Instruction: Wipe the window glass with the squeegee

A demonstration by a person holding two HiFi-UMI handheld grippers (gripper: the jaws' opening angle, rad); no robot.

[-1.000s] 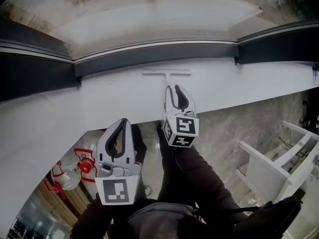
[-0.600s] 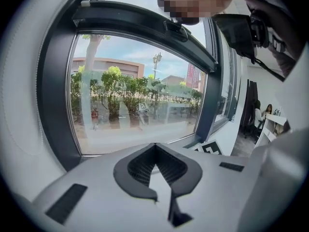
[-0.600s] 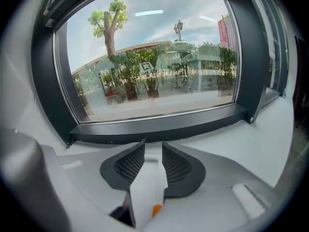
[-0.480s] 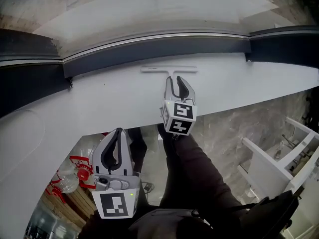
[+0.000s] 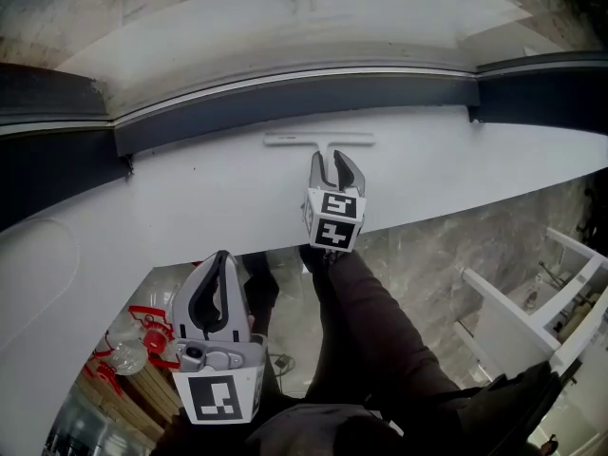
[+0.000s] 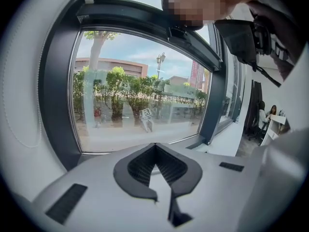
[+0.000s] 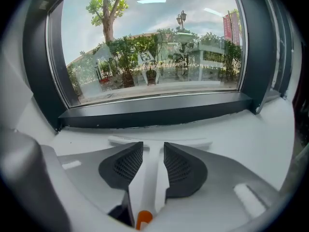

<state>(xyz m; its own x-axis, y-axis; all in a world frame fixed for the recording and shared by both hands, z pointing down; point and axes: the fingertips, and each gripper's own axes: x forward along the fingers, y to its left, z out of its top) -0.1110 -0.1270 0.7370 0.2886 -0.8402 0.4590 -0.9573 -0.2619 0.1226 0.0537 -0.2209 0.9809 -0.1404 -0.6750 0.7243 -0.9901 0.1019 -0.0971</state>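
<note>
Squeegee (image 5: 319, 140) is lying flat along the sill's (image 5: 190, 193) back edge, its handle sitting between the wide-standing right claw (image 5: 332, 161), which has just been opening. Left claw (image 5: 221, 256) is hanging pinched together, empty. Judging: centring on the handle and closing squarely matters before lifting to the glass (image 5: 285, 36).

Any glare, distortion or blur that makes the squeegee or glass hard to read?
Head view: fisheye bows the sill into an arc; the white squeegee barely stands out on it. Right gripper view: sharp, glass shows faint reflections. Left gripper view: bright outdoors against a dark window frame.
</note>
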